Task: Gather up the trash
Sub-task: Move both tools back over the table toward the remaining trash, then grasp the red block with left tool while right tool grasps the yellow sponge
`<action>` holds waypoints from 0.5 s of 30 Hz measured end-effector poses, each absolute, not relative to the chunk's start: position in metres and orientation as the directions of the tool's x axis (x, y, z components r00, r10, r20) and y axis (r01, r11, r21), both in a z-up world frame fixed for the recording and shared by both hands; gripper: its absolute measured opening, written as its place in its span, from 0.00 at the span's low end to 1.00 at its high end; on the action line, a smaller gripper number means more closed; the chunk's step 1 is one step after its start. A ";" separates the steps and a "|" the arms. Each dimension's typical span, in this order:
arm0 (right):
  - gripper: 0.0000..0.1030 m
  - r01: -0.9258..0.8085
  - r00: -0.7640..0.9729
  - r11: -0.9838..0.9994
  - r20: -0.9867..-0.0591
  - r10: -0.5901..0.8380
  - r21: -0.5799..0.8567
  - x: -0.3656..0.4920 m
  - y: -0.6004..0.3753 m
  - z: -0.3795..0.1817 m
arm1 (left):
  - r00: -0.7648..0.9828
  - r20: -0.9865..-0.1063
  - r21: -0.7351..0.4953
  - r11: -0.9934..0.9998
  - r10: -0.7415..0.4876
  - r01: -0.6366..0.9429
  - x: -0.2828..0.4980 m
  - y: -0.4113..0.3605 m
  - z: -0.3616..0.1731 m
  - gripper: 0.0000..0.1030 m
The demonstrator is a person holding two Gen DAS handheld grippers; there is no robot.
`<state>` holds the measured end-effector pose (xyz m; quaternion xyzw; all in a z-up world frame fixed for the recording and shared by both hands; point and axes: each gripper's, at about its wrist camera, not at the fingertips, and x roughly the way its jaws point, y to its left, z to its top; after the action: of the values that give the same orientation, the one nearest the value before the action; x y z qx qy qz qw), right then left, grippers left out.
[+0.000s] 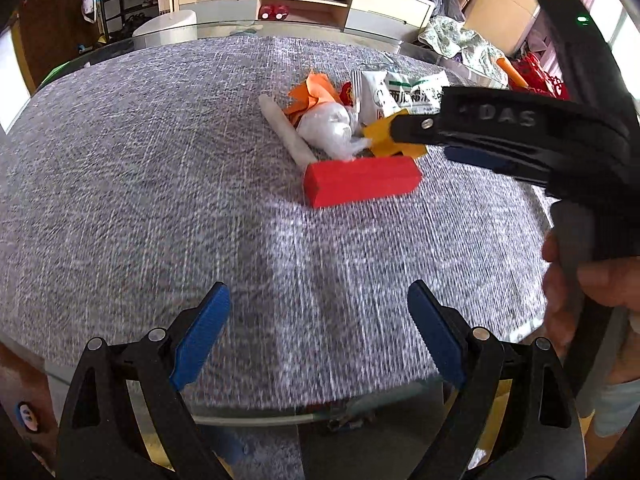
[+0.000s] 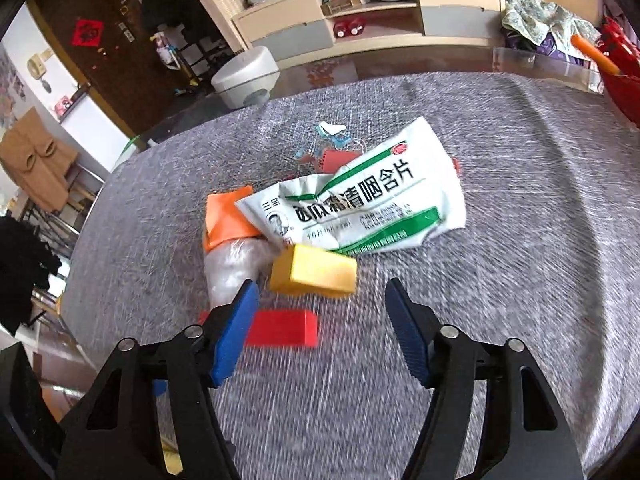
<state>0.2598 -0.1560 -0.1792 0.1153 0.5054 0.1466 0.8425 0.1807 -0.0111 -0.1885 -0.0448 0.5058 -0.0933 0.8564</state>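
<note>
Left wrist view is showing our left claw [image 1: 318, 334] spreading wide at the bottom of the frame, gripping nothing, above the grey woven cloth covering the table [image 1: 160, 160]. Right of centre, the trash is lying in a heap: a long red rectangular block [image 1: 360, 180], a crumpled clear plastic bag [image 1: 330, 128], a white paper roll [image 1: 286, 130], orange paper scraps [image 1: 314, 94] and a green-and-white printed foil packet [image 1: 416, 94]. Our right claw [image 1: 400, 136] is reaching in from the right edge over the heap; this view is not showing us its spread.

Right wrist view is showing our right claw [image 2: 322, 312] spreading wide and empty at the bottom centre. Just beyond its blue fingertips [image 2: 244, 304] a yellow rectangular block [image 2: 314, 270] is touching the foil packet [image 2: 360, 208], with the red block [image 2: 282, 332] lying lower left, partly behind the left finger.
</note>
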 end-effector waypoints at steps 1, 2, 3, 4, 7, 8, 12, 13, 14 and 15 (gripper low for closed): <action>0.61 -0.131 0.439 0.928 -0.819 0.369 0.348 0.261 -0.156 -0.181 | 0.472 -0.857 -0.172 0.978 -0.206 0.116 0.183 -0.012 -0.189 0.83; 0.61 -0.131 0.434 0.927 -0.821 0.371 0.350 0.264 -0.154 -0.183 | 0.472 -0.857 -0.172 0.978 -0.208 0.118 0.187 -0.014 -0.188 0.83; 0.60 -0.132 0.430 0.927 -0.822 0.373 0.351 0.266 -0.154 -0.185 | 0.472 -0.856 -0.174 0.978 -0.210 0.119 0.189 -0.015 -0.188 0.83; 0.59 -0.134 0.427 0.926 -0.823 0.374 0.352 0.268 -0.153 -0.186 | 0.473 -0.855 -0.176 0.977 -0.212 0.119 0.192 -0.016 -0.188 0.83; 0.49 -0.148 0.427 0.921 -0.817 0.389 0.361 0.271 -0.153 -0.186 | 0.476 -0.853 -0.181 0.977 -0.213 0.113 0.200 -0.018 -0.188 0.83; 0.49 -0.148 0.427 0.920 -0.816 0.390 0.363 0.271 -0.154 -0.185 | 0.478 -0.852 -0.183 0.977 -0.213 0.110 0.203 -0.020 -0.188 0.84; 0.47 -0.163 0.443 0.926 -0.813 0.378 0.341 0.269 -0.156 -0.182 | 0.481 -0.849 -0.192 0.975 -0.220 0.108 0.211 -0.028 -0.188 0.84; 0.47 -0.163 0.448 0.925 -0.810 0.378 0.342 0.268 -0.160 -0.182 | 0.482 -0.848 -0.193 0.975 -0.221 0.108 0.212 -0.030 -0.187 0.84; 0.47 -0.162 0.450 0.925 -0.808 0.380 0.345 0.267 -0.164 -0.181 | 0.484 -0.846 -0.197 0.974 -0.226 0.111 0.213 -0.033 -0.186 0.84; 0.46 -0.159 0.452 0.924 -0.806 0.382 0.348 0.267 -0.168 -0.180 | 0.485 -0.844 -0.200 0.973 -0.230 0.113 0.214 -0.035 -0.186 0.84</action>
<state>0.2670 -0.1680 -0.1804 0.1115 0.4982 0.1601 0.8448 0.2144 -0.0354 -0.1856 -0.0588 0.4975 -0.0999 0.8597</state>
